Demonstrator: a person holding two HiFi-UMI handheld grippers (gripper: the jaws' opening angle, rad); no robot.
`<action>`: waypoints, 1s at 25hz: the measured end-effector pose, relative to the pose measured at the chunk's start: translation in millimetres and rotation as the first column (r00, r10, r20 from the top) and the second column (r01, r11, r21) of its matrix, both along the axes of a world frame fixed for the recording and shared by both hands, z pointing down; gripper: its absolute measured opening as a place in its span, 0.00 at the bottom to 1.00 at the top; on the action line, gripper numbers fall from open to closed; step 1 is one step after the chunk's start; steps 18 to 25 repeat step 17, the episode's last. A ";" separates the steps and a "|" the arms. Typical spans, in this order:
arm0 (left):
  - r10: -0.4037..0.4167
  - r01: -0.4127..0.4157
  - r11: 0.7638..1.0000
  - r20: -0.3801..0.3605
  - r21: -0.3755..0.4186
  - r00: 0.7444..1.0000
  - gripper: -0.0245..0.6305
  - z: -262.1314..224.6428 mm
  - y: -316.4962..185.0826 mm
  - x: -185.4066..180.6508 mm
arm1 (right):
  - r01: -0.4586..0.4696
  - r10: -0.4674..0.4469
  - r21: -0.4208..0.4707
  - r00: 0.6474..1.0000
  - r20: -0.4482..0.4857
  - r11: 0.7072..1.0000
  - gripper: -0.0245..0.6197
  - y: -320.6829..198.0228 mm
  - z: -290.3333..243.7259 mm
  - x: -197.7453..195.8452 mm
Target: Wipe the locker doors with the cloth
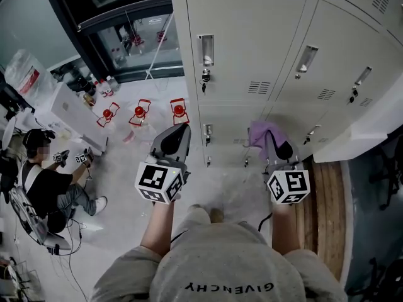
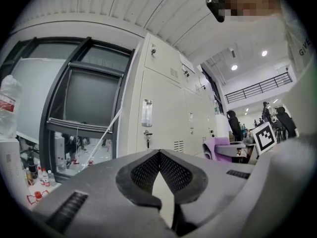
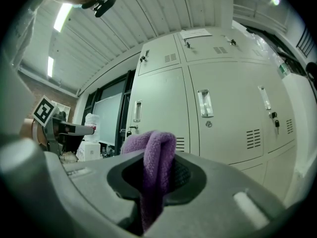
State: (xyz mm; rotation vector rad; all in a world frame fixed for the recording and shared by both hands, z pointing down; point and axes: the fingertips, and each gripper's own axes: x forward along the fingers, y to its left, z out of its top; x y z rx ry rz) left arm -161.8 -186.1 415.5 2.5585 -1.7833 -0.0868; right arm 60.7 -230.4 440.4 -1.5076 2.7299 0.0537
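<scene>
Two grippers face a bank of pale, flat metal locker doors (image 1: pixel 252 36). The right gripper (image 3: pixel 157 175) is clamped on a purple cloth (image 3: pixel 156 152). The cloth's long axis runs along the jaws, and its folded end bulges past the tips and points at the doors. In the head view it lies close to a lower door; contact cannot be determined. The cloth is nubby, looped and bunched. The left gripper (image 2: pixel 159 170) has its jaws closed tip to tip, with nothing between them. All visible doors are closed, each with a recessed handle (image 1: pixel 206 49) and louvred vent slots (image 1: pixel 259 87).
</scene>
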 end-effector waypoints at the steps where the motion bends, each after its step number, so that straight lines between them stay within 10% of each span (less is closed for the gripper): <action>1: 0.001 -0.001 1.000 0.000 -0.001 1.000 0.04 -0.1 1.6 0.3 | -0.001 0.001 -0.002 1.000 0.001 1.000 0.13 1.2 0.4 0.9; 25: 0.009 -0.009 1.000 -0.009 0.017 1.000 0.04 -13.6 16.1 -11.8 | -0.015 0.015 -0.025 1.000 0.023 1.000 0.13 15.8 -2.3 -4.7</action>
